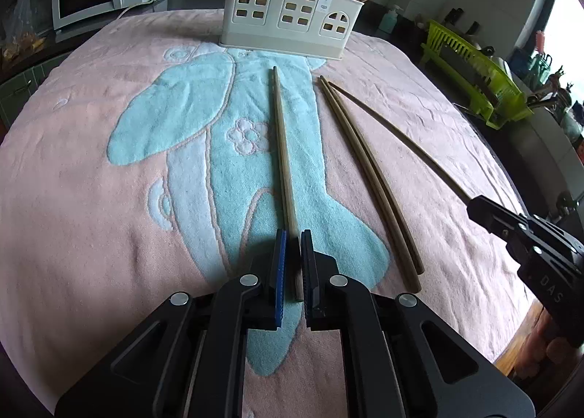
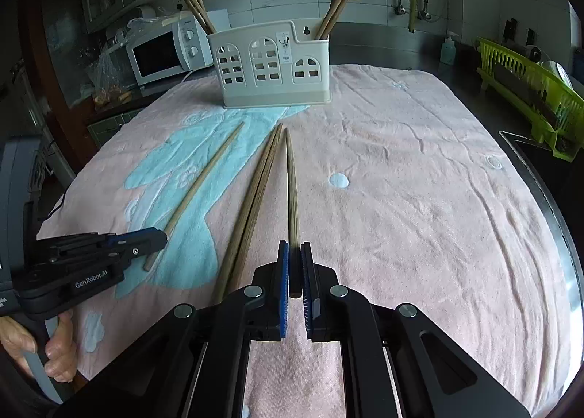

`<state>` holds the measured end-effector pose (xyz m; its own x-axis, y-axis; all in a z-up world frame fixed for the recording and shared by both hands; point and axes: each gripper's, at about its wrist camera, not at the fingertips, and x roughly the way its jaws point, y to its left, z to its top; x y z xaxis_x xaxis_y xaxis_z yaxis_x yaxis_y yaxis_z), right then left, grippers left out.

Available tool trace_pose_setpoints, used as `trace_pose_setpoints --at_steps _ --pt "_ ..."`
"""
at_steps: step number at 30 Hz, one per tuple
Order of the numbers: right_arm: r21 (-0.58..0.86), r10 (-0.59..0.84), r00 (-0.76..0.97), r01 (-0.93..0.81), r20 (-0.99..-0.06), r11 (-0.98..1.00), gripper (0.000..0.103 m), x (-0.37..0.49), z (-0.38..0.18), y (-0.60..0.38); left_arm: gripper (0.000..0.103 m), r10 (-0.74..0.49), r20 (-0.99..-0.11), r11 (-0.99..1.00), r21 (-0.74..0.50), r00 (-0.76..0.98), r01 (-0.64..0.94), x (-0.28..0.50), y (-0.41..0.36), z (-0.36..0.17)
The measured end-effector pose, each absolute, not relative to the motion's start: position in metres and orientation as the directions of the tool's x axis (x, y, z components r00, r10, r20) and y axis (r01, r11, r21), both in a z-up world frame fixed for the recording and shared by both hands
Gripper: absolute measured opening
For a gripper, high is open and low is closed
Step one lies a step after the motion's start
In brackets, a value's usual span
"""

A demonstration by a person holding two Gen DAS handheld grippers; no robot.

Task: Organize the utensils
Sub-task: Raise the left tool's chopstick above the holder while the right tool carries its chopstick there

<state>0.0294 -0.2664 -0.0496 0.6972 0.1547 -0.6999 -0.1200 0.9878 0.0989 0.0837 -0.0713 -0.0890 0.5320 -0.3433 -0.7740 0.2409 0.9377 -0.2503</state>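
I have a chopstick in each hand-held gripper now. My left hand-held gripper [image 1: 292, 235] is closed tight on the pale chopstick [image 1: 281, 148] near its thick near end, and my right hand-held gripper [image 2: 295, 248] is closed tight on the darker chopstick [image 2: 291, 188] near its thick near end too. Both sticks lie long-ways from me toward the far side, with the thin tips pointing at the white holder [image 2: 273, 64] that stands at the far end of the pink towel [image 2: 419, 181] on the table. Two more brown chopsticks [image 2: 252, 199] lie side by side on the towel between the ones I hold, touching each other and pointing the same way. The holder already has sticks standing up in its left and right pockets. I think these sticks are light, hard and stiff, so they will not bend, but they are thin and smooth and could spin or slip in the pads. Holding near the thick end feels best to me, since the long thin part is then free to go into a pocket tip first. The long free end may wobble, so I would go slow.
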Motion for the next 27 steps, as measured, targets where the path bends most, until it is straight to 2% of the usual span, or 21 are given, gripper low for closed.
trace_pose_setpoints --at_steps 15,21,27 --pt "0.089 0.167 0.734 -0.144 -0.658 0.986 0.007 0.031 -0.028 -0.265 0.01 -0.313 -0.786 0.949 -0.238 0.533 0.207 0.084 -0.075 -0.089" --pt "0.068 0.165 0.755 -0.158 -0.635 0.985 0.007 0.033 -0.014 -0.264 0.007 -0.31 -0.793 0.948 -0.216 0.524 0.233 0.086 -0.077 -0.087" --pt "0.05 0.17 0.789 -0.175 -0.59 0.983 0.007 0.036 0.014 -0.266 0.007 -0.328 -0.759 0.941 -0.211 0.562 0.264 0.086 -0.075 -0.066"
